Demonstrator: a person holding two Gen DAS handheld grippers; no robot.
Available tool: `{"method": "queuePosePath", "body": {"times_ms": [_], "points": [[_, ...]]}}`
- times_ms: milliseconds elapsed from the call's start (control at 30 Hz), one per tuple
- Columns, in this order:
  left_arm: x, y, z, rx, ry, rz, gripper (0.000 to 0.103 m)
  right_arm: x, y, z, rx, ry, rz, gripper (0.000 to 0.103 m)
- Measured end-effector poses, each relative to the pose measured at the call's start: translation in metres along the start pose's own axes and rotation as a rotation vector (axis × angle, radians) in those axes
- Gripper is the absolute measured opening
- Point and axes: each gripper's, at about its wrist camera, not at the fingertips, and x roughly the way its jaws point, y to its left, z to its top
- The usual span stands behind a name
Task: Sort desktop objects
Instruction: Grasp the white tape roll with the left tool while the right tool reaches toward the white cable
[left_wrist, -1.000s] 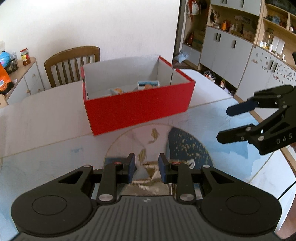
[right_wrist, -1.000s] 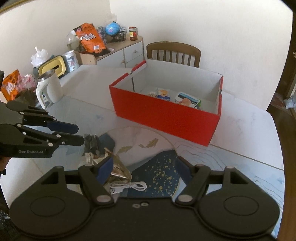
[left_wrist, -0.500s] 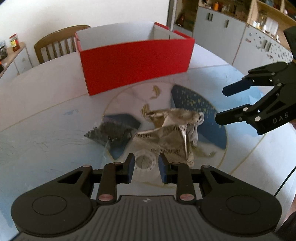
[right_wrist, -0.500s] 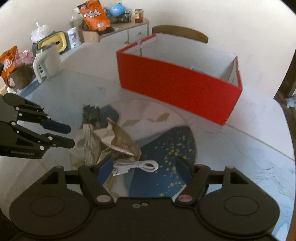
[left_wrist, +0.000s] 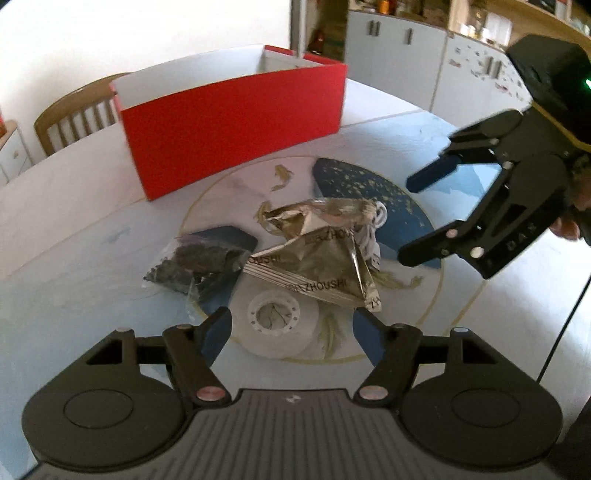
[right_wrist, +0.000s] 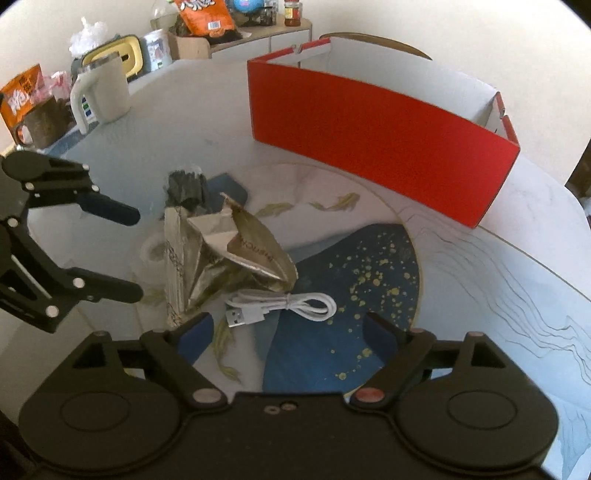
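The counter (right_wrist: 498, 280) carries a red box (right_wrist: 369, 147) at its far side; its inside is hidden from both views here. Four things lie loose in front of it, so sorting is judged unfinished: a gold foil bag (left_wrist: 317, 258) printed "ZHOUSHI", a tape roll (left_wrist: 277, 317) just beside it, a clear bag of dark bits (left_wrist: 192, 266), and a white cable (right_wrist: 284, 306). The left tongs (left_wrist: 291, 328) have just been opening and stand wide over the roll, gripping nothing. The right tongs (right_wrist: 288, 332) have also just been opening, wide above the cable, empty.
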Motion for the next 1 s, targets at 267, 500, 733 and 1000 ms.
{"method": "queuePosePath", "body": {"times_ms": [267,500,733,1000], "points": [[0.014,0.005,-0.006,0.0,-0.007,0.001,0.075,0.016,0.004,-0.001,-0.025,0.015,-0.019,0.089],[0.02,0.008,-0.013,0.003,-0.011,0.023,0.075,0.026,0.008,0.001,-0.045,0.022,-0.026,0.089],[0.022,0.006,-0.01,-0.008,-0.035,0.035,0.075,0.033,0.008,0.003,-0.032,0.016,-0.009,0.089],[0.023,0.007,-0.007,-0.006,-0.047,0.033,0.076,0.034,0.008,0.004,-0.022,0.005,0.012,0.089]]}}
